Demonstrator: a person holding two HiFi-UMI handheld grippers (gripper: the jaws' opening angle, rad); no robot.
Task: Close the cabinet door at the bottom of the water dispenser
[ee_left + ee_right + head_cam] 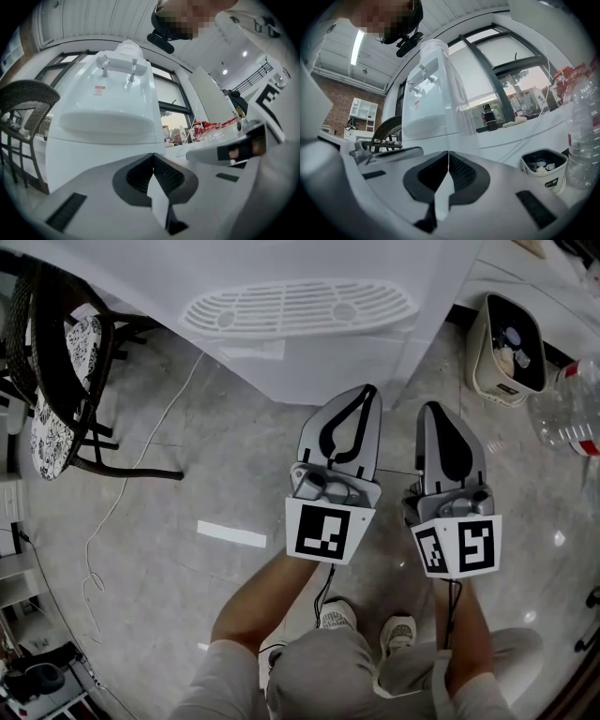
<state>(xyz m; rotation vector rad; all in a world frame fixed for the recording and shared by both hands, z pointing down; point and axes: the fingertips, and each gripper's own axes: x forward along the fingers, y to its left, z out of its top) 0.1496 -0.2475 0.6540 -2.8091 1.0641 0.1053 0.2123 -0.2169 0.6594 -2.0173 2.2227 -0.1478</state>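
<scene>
Left gripper [368, 390] is clenched shut on nothing, the white water dispenser [309, 357] looming close at its twelve o'clock, and just beside it the right gripper [429, 409], jaws pressed together and empty too, has the dispenser at eleven o'clock.

Left gripper [367, 395], grey shell with black-lined jaws, points ahead and roughly level, jaws pressed together, nothing between them. Right beside it the matching grey right gripper [431, 411] aims the same way, jaws closed and empty too. Bare left forearm [261, 601] and right forearm [466, 624] reach out in parallel
</scene>
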